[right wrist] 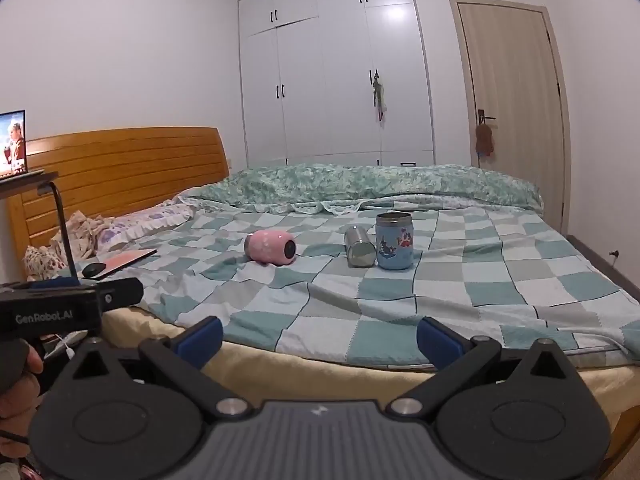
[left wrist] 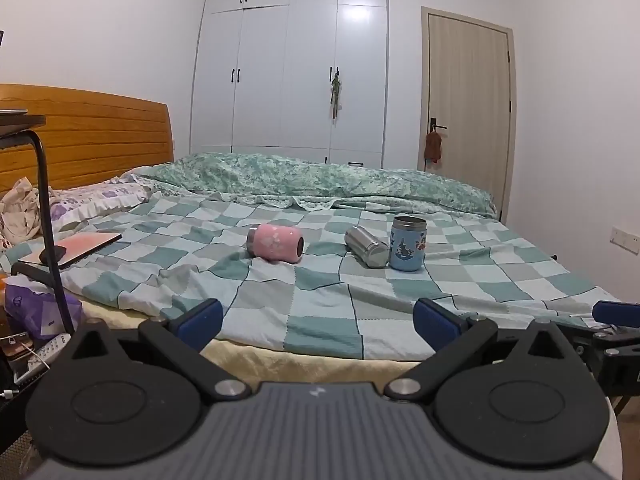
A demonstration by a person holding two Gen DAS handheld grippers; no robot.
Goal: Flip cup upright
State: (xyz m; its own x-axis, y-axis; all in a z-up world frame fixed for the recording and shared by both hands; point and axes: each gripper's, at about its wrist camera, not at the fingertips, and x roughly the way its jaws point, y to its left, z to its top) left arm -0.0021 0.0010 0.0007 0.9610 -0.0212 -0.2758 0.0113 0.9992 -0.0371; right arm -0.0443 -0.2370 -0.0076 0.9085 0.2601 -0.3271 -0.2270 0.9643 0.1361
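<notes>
Three cups are on the checked bedspread. A pink cup lies on its side in the middle. A plain steel cup lies on its side just left of a blue cartoon cup, which stands upright. My left gripper is open and empty, near the bed's front edge, well short of the cups. My right gripper is open and empty, also at the front edge. The left gripper's body shows at the left of the right wrist view.
The bed fills the view, with a folded green quilt at the back and pillows by the wooden headboard. A laptop stand and a flat tablet sit at the left. Wardrobe and door stand behind.
</notes>
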